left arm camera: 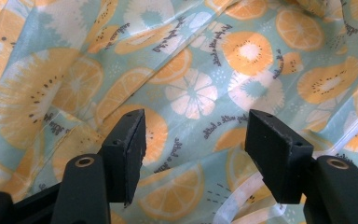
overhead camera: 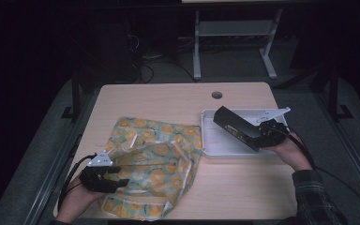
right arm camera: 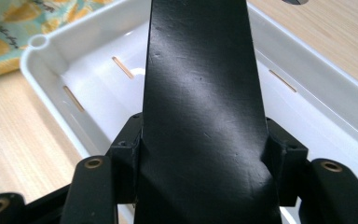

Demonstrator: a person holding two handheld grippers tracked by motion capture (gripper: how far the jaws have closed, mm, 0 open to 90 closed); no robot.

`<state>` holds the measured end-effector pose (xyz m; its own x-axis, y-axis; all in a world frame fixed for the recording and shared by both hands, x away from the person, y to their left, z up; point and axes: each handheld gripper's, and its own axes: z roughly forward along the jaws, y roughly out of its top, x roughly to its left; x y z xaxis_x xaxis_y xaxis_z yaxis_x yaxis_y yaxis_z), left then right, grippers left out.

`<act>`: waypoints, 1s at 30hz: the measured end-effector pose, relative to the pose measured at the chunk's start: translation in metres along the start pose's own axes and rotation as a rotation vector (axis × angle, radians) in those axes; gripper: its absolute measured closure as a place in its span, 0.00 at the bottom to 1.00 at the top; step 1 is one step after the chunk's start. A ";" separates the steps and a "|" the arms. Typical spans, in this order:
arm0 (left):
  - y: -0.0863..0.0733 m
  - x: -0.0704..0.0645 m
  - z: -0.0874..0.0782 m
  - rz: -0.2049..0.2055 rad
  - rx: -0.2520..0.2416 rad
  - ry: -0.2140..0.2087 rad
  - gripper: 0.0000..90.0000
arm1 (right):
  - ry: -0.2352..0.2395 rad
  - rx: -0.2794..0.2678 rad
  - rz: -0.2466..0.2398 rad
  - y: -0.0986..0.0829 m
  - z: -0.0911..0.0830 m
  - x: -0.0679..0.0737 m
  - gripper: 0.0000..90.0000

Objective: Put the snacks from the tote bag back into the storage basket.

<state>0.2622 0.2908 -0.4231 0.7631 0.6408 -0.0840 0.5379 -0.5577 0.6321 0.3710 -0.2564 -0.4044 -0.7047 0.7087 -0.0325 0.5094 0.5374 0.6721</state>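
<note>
Gripping black box [right arm camera: 205,112] over white tray [right arm camera: 74,51] | box's far end cut off

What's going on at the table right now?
A person works two handheld grippers. The right gripper is shut on a long black box, holding it over the white tray at the table's right. The left gripper is open, its jaws poised just above the fruit-print bag, which lies crumpled on the table's left. The bag is not gripped yet.
</note>
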 end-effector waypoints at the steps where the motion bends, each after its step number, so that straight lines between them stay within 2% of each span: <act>1: 0.000 0.000 0.000 -0.001 0.001 0.000 0.42 | 0.000 0.007 -0.003 -0.001 0.000 -0.001 0.47; 16: 0.000 0.000 0.001 0.010 0.006 0.000 0.42 | -0.002 0.056 0.001 -0.011 0.019 -0.007 0.47; 21: 0.000 0.000 0.001 0.009 0.009 -0.002 0.42 | 0.007 0.075 0.015 -0.015 0.022 -0.009 0.46; 30: 0.000 0.000 0.001 0.011 0.009 -0.001 0.42 | -0.005 0.099 0.005 -0.020 0.022 -0.013 0.46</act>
<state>0.2626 0.2905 -0.4240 0.7695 0.6339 -0.0777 0.5324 -0.5695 0.6263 0.3805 -0.2661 -0.4341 -0.6995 0.7139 -0.0331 0.5598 0.5761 0.5956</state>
